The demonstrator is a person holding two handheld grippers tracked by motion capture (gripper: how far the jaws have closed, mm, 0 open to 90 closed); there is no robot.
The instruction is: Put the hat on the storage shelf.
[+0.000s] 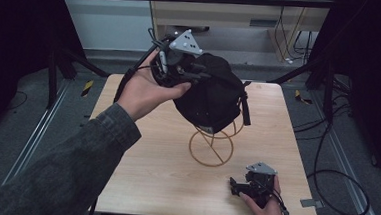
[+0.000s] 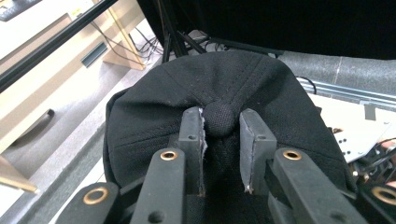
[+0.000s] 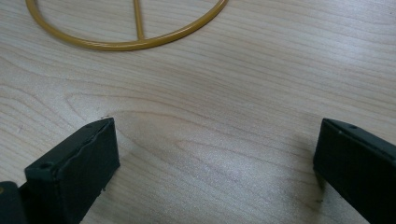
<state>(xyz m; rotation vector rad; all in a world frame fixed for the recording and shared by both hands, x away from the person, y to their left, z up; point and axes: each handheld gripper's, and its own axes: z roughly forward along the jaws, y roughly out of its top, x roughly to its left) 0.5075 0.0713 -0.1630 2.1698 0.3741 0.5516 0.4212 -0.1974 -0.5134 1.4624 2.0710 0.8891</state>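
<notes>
The left gripper [image 1: 196, 72] is hovering above the far side of the wooden table [image 1: 164, 176], its jaws clamping the top button [image 2: 219, 118] of a black cap [image 1: 212, 91]. The cap is sitting over a yellow wire stand [image 1: 211, 148] near the table's middle. At the near right corner, the right gripper [image 1: 235, 184] is resting on the table with its jaws spread wide, gripping nothing.

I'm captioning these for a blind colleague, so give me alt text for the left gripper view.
The left gripper pinches the button on the crown of a black cap, its two black jaws closed on either side of it. Behind the cap lie grey floor, cables and pale wooden furniture.
</notes>
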